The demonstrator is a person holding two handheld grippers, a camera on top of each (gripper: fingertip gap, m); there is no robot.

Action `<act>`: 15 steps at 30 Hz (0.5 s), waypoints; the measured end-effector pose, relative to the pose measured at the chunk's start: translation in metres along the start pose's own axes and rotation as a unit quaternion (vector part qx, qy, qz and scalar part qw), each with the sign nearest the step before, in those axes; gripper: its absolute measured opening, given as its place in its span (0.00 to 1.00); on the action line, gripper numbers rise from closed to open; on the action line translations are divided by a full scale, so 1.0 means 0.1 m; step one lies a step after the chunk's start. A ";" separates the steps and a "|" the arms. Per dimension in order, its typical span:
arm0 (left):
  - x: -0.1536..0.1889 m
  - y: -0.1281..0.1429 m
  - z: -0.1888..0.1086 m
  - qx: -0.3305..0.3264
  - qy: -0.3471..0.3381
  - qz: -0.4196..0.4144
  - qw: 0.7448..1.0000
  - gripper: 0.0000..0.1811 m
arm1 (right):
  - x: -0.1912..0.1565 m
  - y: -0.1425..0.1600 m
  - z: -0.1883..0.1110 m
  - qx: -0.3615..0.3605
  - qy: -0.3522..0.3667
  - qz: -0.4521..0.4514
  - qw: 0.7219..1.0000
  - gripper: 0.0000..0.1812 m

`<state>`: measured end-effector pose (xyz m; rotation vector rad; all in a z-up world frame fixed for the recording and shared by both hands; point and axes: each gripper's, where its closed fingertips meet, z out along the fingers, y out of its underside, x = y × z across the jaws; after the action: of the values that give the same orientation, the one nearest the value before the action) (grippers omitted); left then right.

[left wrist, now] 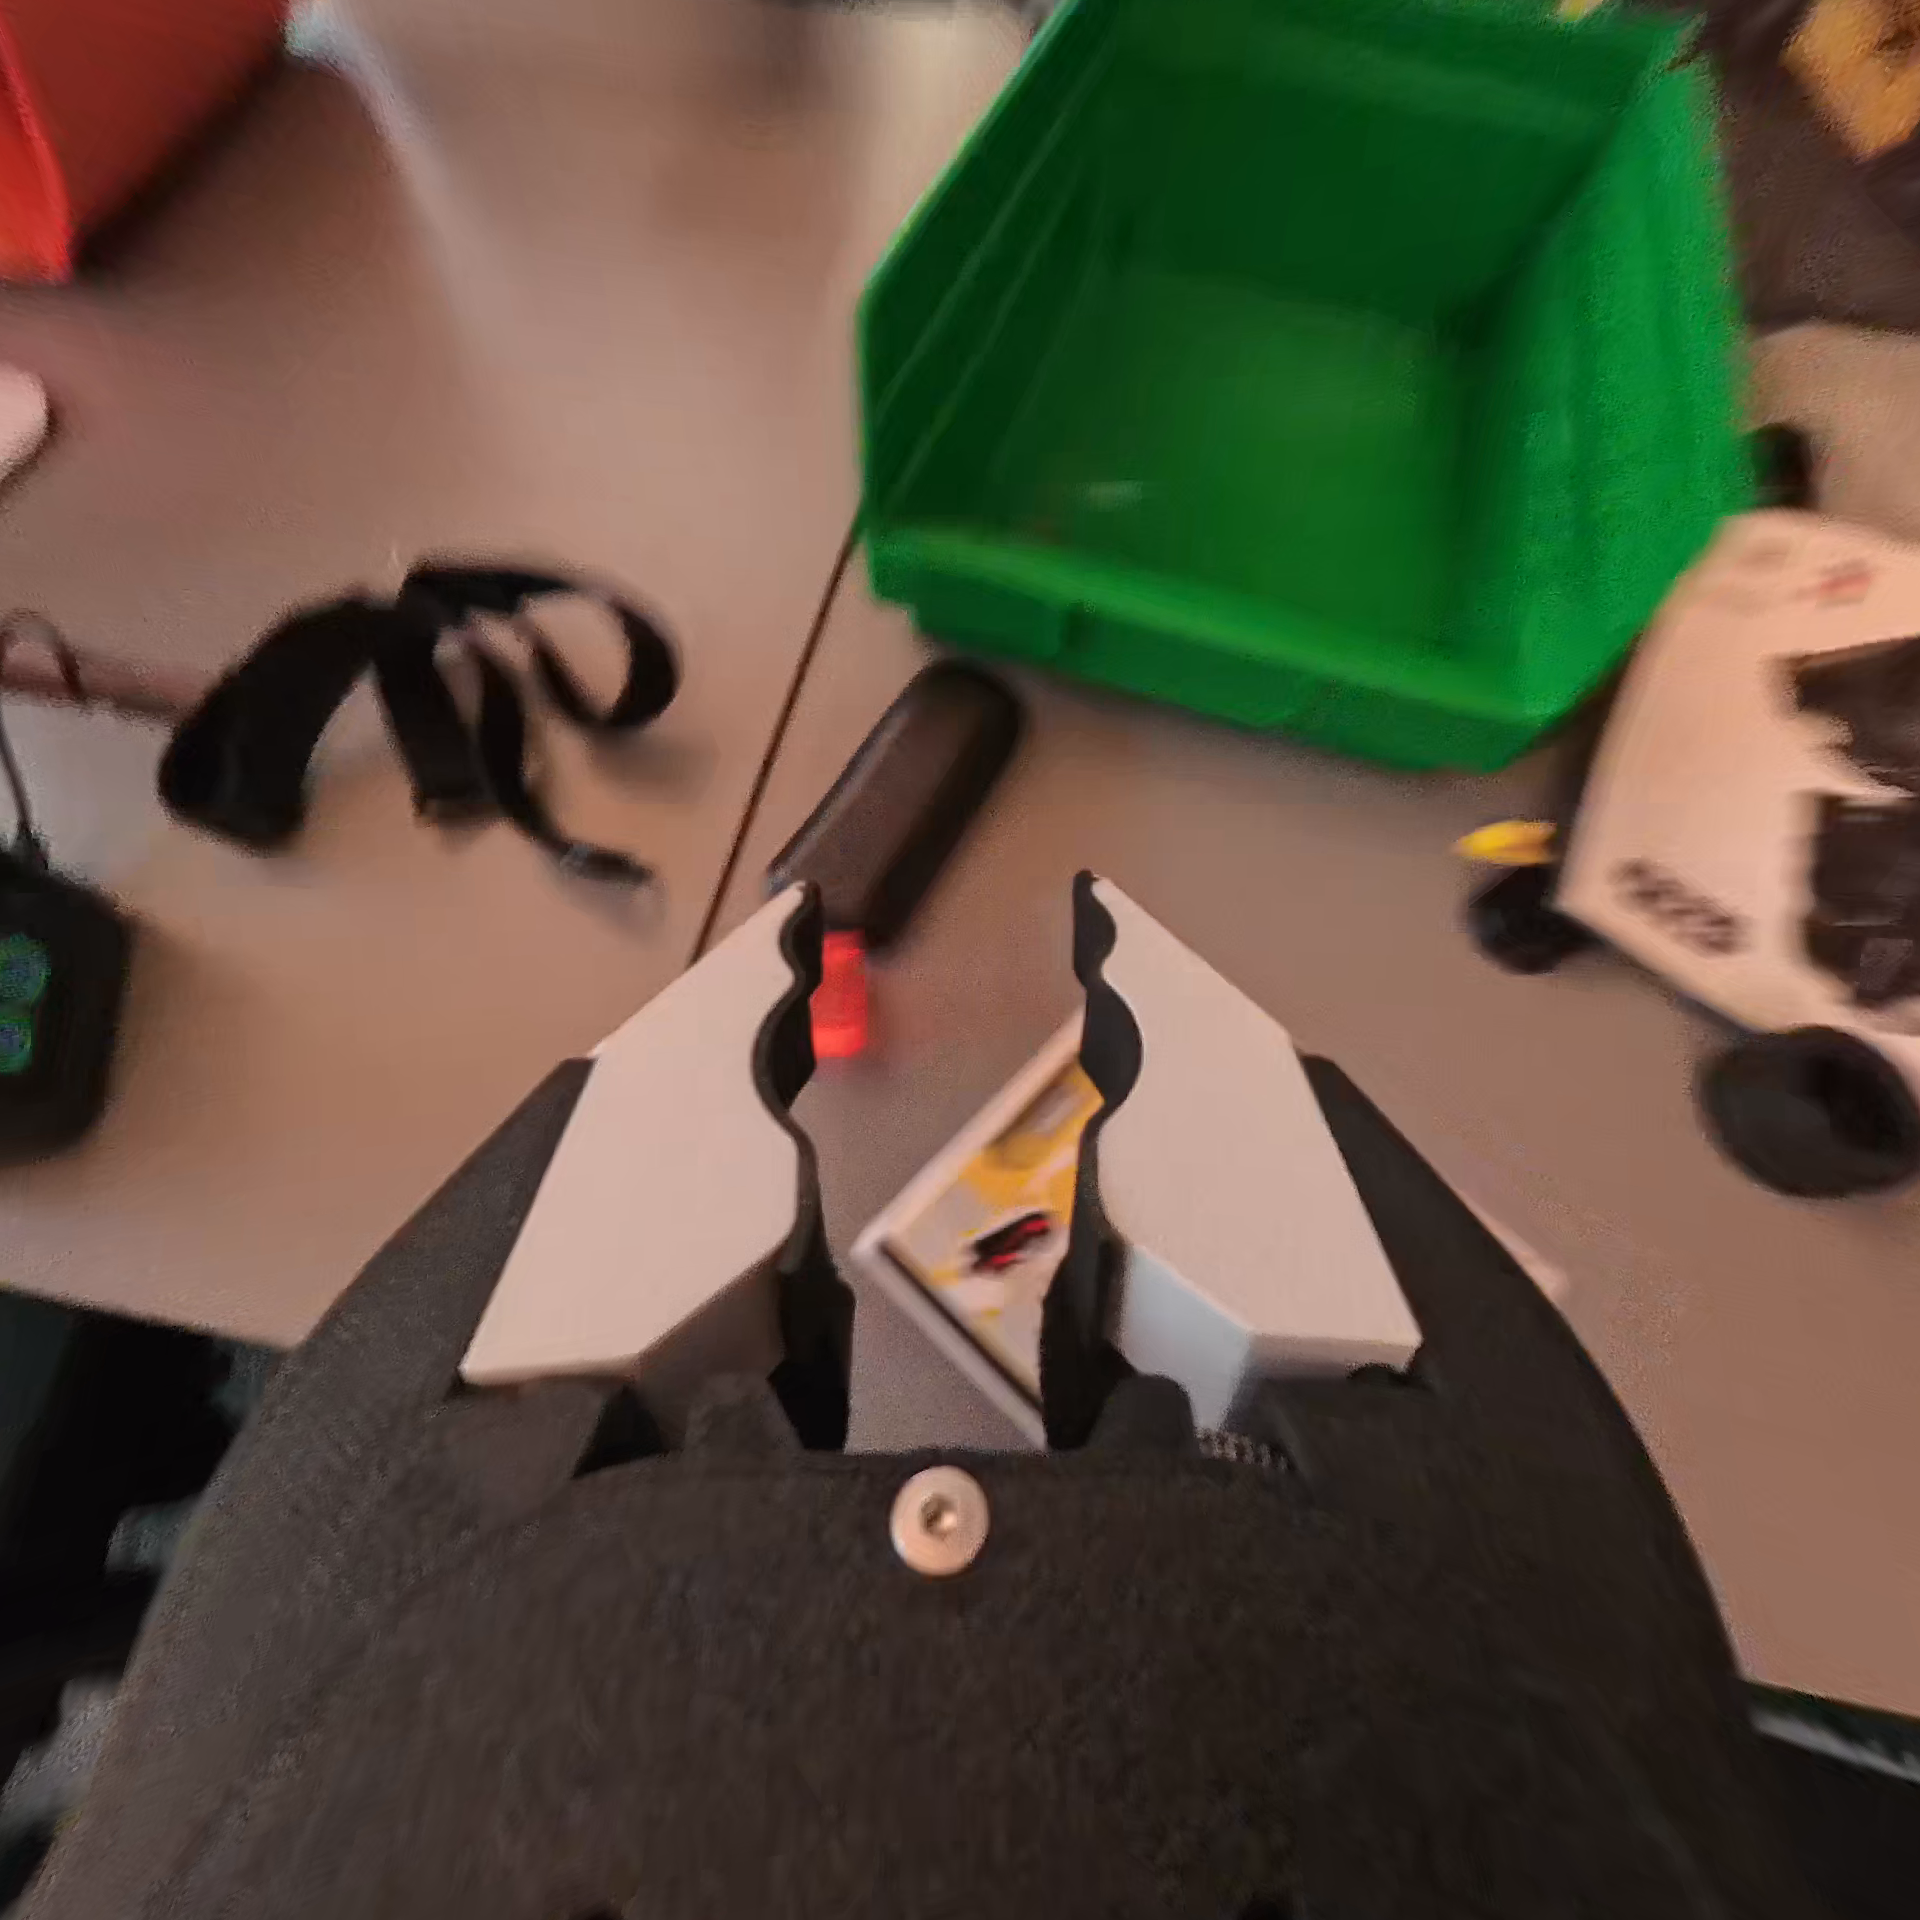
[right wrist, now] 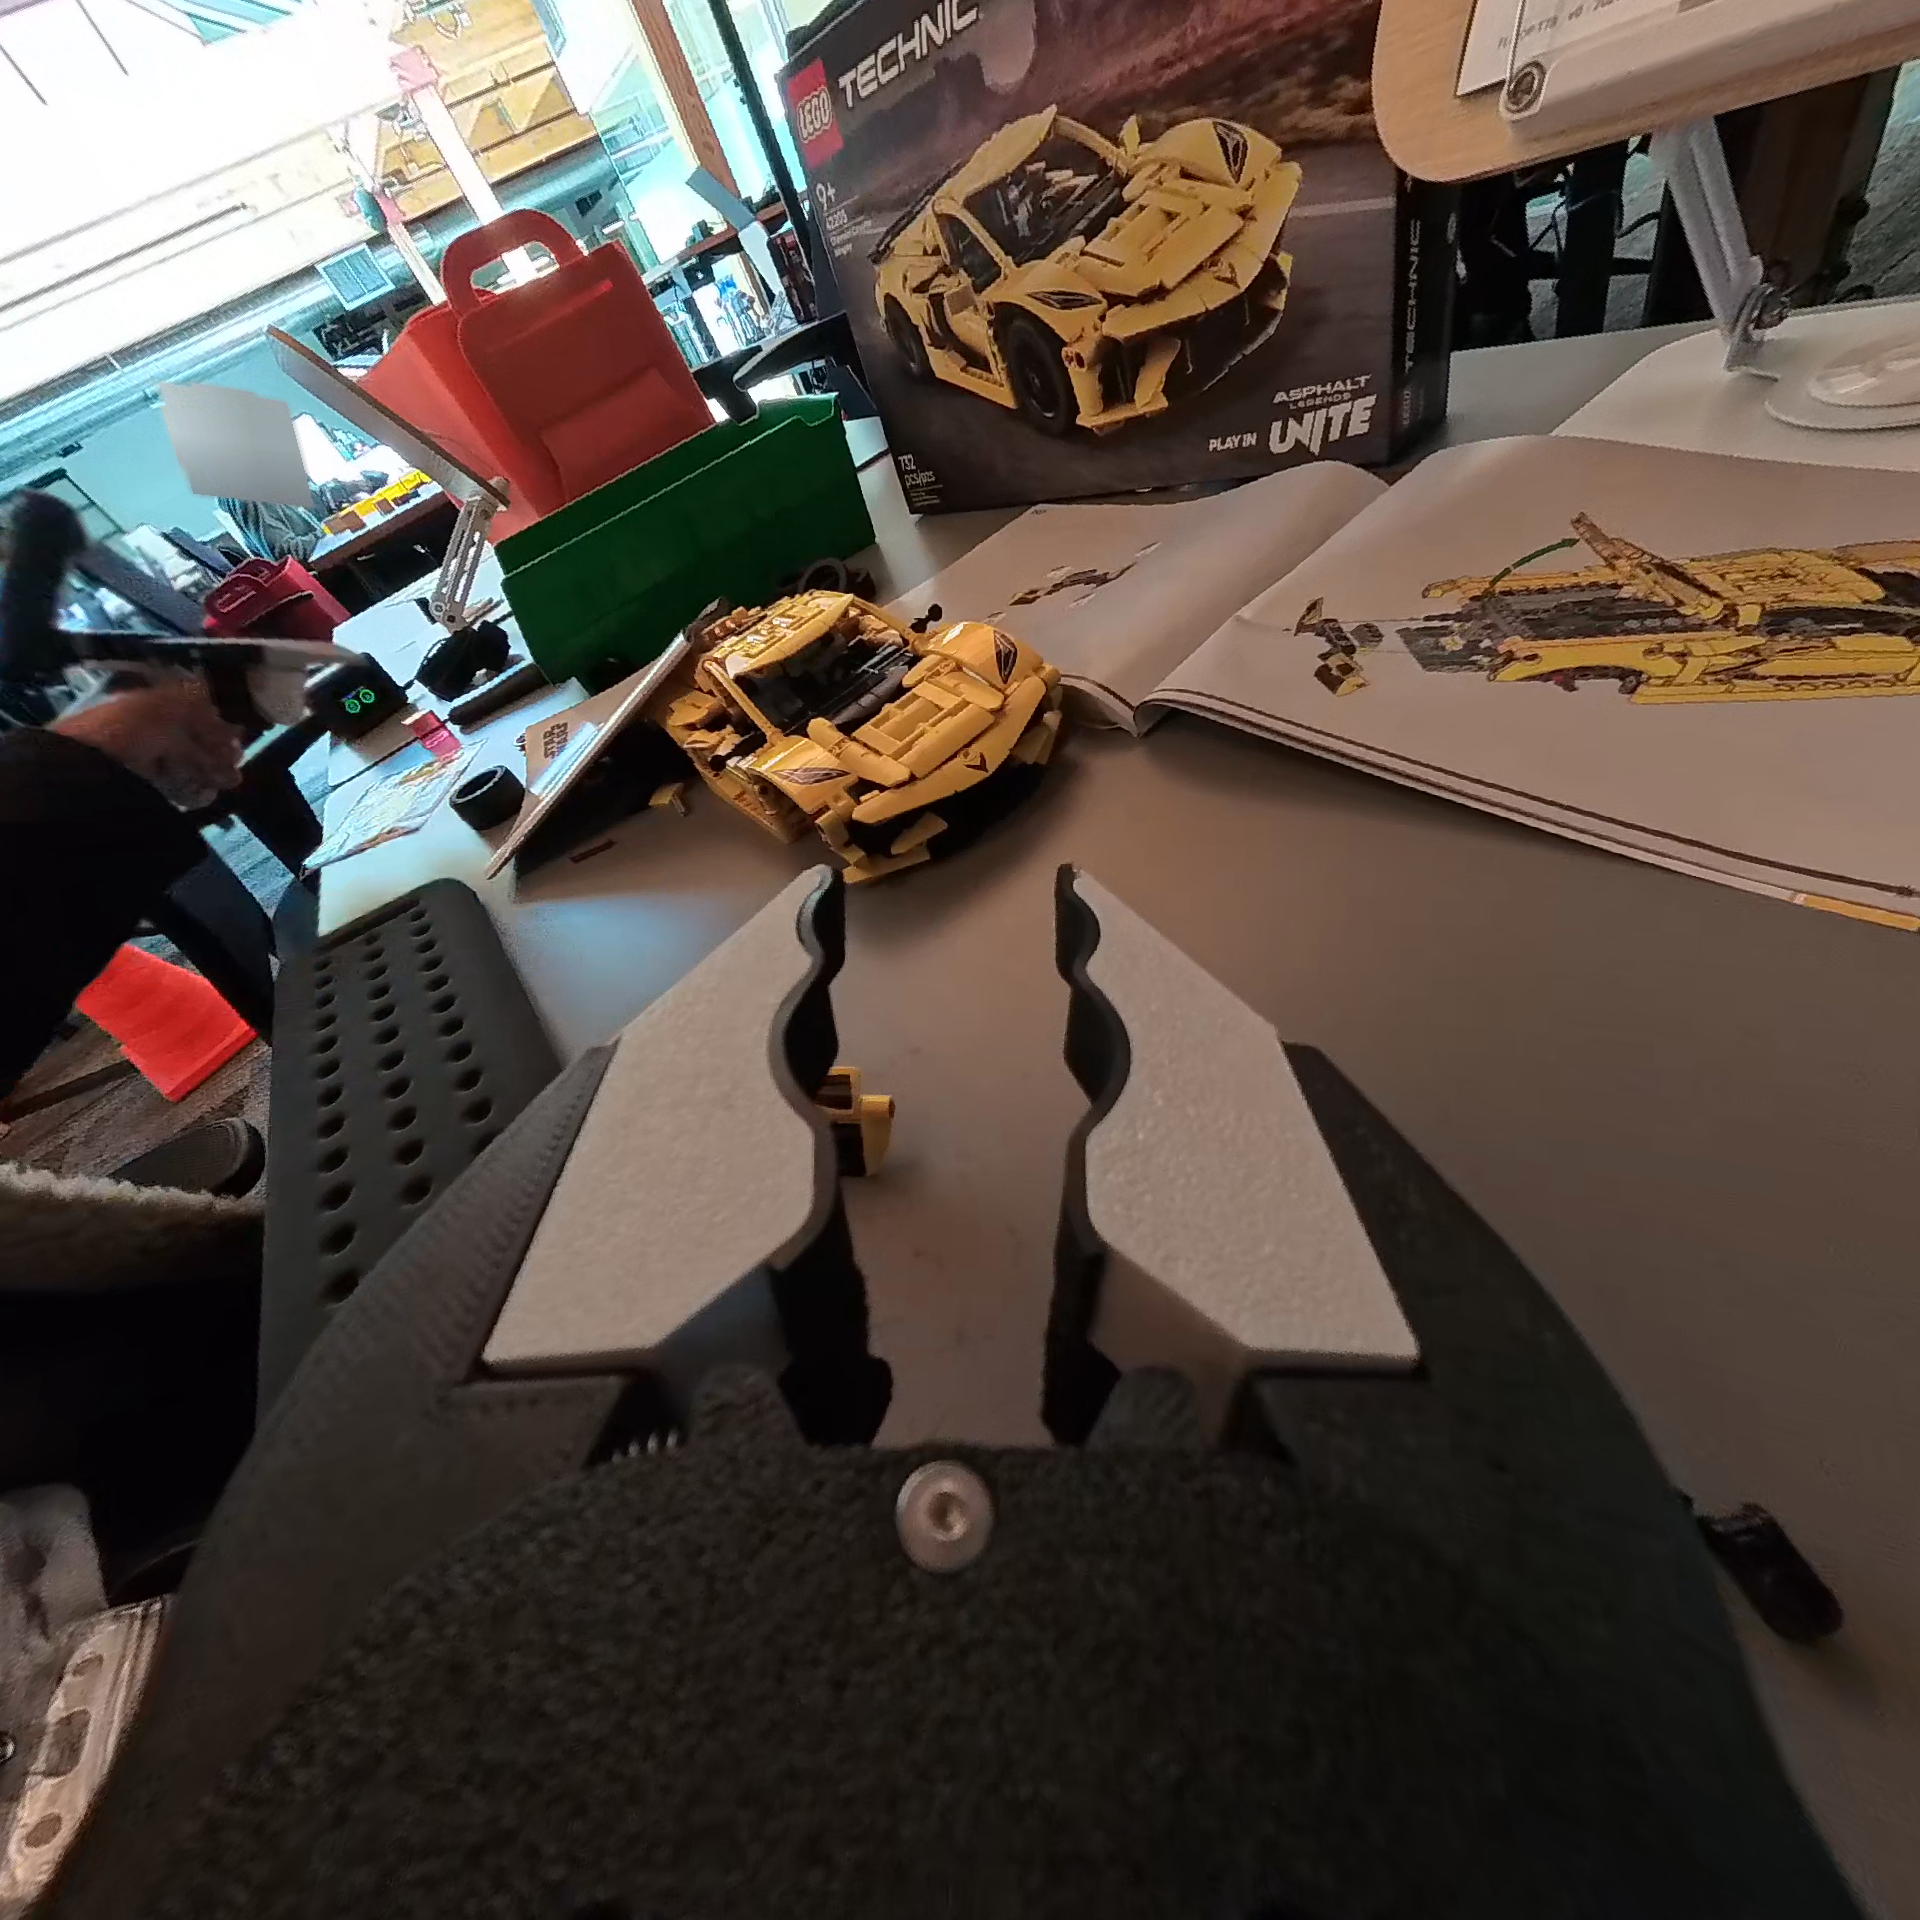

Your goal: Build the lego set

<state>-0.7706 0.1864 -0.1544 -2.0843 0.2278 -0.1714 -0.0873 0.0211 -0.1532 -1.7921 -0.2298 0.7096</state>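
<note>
In the right wrist view a part-built yellow lego car (right wrist: 862,717) sits on the grey table (right wrist: 1455,1039), beyond my right gripper (right wrist: 945,894), which is open and empty. A small yellow and black lego piece (right wrist: 862,1127) lies on the table between its fingers, next to the left one. The open instruction book (right wrist: 1507,665) lies to the right. In the left wrist view, which is blurred, my left gripper (left wrist: 945,899) is open and empty above the table. A small red piece (left wrist: 840,992) lies by its left fingertip. A loose black tyre (left wrist: 1813,1117) lies to the right.
A green bin (left wrist: 1299,416) stands ahead of the left gripper, with a black strap (left wrist: 416,696) and a dark flat bar (left wrist: 904,790) nearby. The set's box (right wrist: 1122,260), a red bag (right wrist: 551,364), the green bin (right wrist: 686,540) and a perforated chair back (right wrist: 395,1091) show in the right view. Spacing between my two grippers at the tips: around 70 centimetres.
</note>
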 end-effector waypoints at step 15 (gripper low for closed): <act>3.50 0.43 0.52 -0.062 0.018 0.217 0.974 0.47 | -0.06 -0.01 -0.02 0.002 -0.008 -0.013 1.000 0.21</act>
<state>-0.4225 0.1281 -0.2076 -2.1016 0.7235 0.0714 -0.0903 0.0169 -0.1501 -1.7772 -0.2614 0.7047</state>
